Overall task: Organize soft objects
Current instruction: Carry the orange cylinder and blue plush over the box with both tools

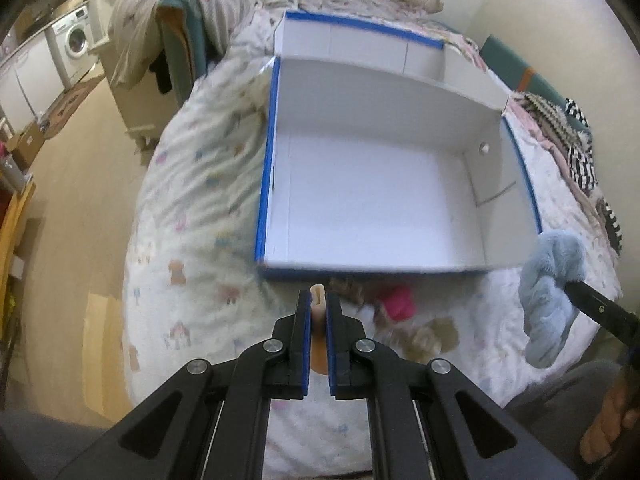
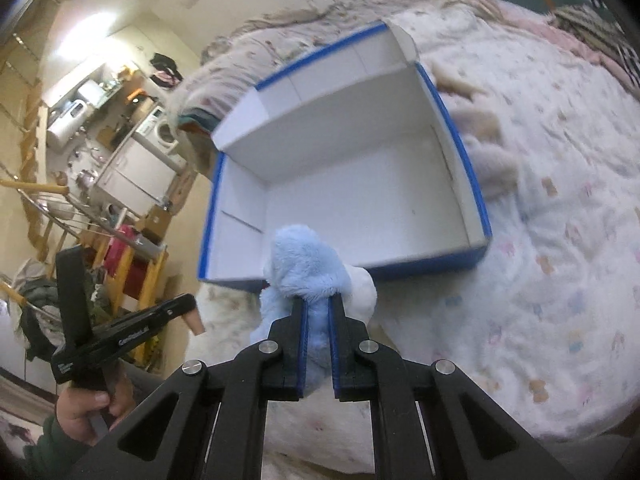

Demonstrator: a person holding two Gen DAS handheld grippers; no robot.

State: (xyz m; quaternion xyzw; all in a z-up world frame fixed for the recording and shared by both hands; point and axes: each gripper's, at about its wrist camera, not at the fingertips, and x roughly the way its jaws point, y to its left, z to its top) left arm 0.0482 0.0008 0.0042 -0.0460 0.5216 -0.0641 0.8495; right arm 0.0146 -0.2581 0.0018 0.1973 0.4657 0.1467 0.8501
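Note:
An open white box with blue edges point(image 1: 276, 144) lies on the bed, its inside bare; it also shows in the right wrist view point(image 2: 476, 200). My left gripper point(image 1: 319, 300) is shut on a small beige soft object point(image 1: 318, 294), held just in front of the box's near wall. My right gripper point(image 2: 317, 306) is shut on a light blue plush toy point(image 2: 304, 264) and holds it above the box's near edge. The plush point(image 1: 548, 292) also shows at the right of the left wrist view. A pink soft item point(image 1: 398, 300) and a brownish one point(image 1: 424, 336) lie on the bed near the box.
The bed has a white patterned quilt point(image 1: 192, 200). Striped clothes point(image 1: 580, 152) and a beige plush point(image 2: 488, 148) lie right of the box. A pillow pile point(image 1: 192, 20) sits at the bed head. A kitchen with a washing machine point(image 1: 76, 36) lies left.

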